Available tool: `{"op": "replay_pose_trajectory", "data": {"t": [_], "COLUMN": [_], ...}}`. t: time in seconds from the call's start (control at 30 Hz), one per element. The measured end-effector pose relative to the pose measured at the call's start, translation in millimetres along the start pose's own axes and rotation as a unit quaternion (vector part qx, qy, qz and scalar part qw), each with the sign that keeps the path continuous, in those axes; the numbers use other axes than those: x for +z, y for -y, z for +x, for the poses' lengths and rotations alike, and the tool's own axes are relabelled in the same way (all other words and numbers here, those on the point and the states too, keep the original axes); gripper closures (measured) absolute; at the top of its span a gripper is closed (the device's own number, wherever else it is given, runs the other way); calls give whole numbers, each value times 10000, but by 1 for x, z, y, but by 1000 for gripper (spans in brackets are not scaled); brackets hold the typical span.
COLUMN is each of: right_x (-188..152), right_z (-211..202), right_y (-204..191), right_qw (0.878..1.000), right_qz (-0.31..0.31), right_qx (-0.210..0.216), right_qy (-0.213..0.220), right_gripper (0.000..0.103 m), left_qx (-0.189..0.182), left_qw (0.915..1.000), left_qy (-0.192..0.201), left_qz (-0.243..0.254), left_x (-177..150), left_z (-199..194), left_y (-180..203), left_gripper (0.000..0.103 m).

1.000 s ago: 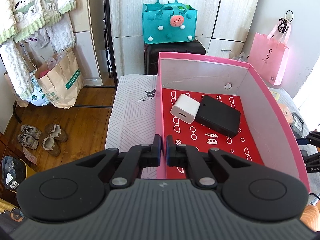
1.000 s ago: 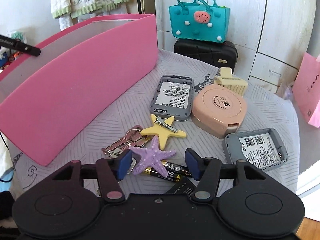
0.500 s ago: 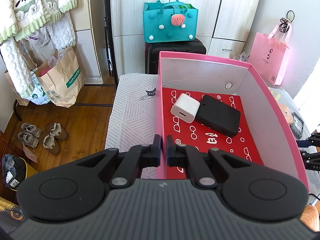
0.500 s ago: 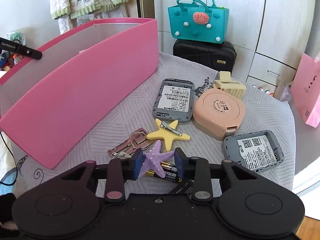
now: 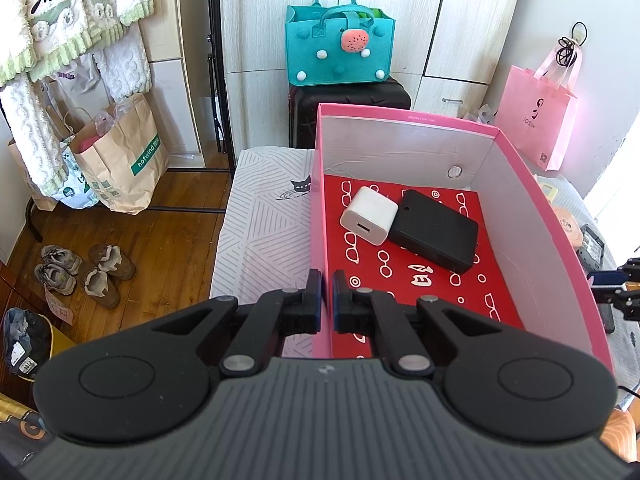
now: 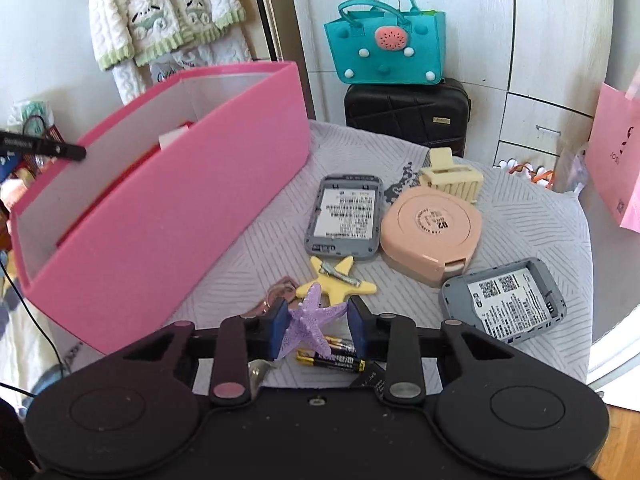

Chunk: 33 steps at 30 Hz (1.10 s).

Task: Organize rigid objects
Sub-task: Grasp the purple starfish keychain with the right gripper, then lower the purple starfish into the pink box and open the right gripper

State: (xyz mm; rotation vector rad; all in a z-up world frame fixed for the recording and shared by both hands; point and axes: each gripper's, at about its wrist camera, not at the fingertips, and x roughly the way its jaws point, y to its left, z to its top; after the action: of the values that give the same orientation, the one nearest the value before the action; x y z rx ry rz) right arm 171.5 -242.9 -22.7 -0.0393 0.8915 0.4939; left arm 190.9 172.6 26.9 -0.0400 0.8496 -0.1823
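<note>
A pink box (image 5: 536, 208) with a red patterned floor holds a white charger (image 5: 369, 221) and a black flat case (image 5: 434, 230). My left gripper (image 5: 327, 295) is shut on the box's near left wall. In the right wrist view the pink box (image 6: 168, 216) stands at the left. My right gripper (image 6: 318, 330) is shut on a purple starfish (image 6: 312, 322) and holds it lifted above two batteries (image 6: 332, 358). A yellow starfish clip (image 6: 340, 282), keys (image 6: 276, 298), two grey devices (image 6: 344, 222) (image 6: 504, 300), a peach round case (image 6: 432, 236) and a cream hair claw (image 6: 450, 176) lie on the cloth.
A teal felt bag (image 6: 386, 44) sits on a black suitcase (image 6: 406, 114) behind the table. A pink paper bag (image 6: 616, 160) hangs at the right. Paper bags (image 5: 120, 156) and shoes (image 5: 80, 272) are on the wooden floor at the left.
My right gripper closed on the purple starfish and has raised it off the cloth. The left gripper has stayed shut on the box wall.
</note>
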Motion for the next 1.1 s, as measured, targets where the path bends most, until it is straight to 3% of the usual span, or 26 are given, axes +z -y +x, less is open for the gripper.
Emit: {"op": "replay_pose_trajectory", "data": {"t": [0.27, 0.43, 0.6, 0.8, 0.97, 1.1], "right_x": [43, 75, 99, 119, 134, 143], "right_z": [-40, -47, -17, 34, 82, 108], "right_y": [-23, -49, -94, -143, -159, -168], "right_qw": [9971, 9925, 9855, 9742, 9700, 9683], "right_qz": [-342, -620, -1191, -1836, -1816, -1684], "right_qx": [169, 636, 1123, 1284, 1352, 1448], "right_qy": [660, 844, 447, -253, -885, -1141], "right_gripper": [66, 66, 66, 66, 66, 66], "left_qx": [-124, -80, 22, 153, 297, 358], "left_qw": [9998, 10000, 9999, 9986, 9965, 9955], "left_qy": [6, 26, 18, -87, -75, -36], "left_qz": [-159, -51, 156, 508, 776, 873], "left_x": [1, 1, 2, 6, 4, 2], "left_z": [-3, -2, -2, -1, -1, -1], "left_y": [-8, -6, -1, 7, 15, 17], "left_gripper": [99, 100, 100, 100, 100, 100]}}
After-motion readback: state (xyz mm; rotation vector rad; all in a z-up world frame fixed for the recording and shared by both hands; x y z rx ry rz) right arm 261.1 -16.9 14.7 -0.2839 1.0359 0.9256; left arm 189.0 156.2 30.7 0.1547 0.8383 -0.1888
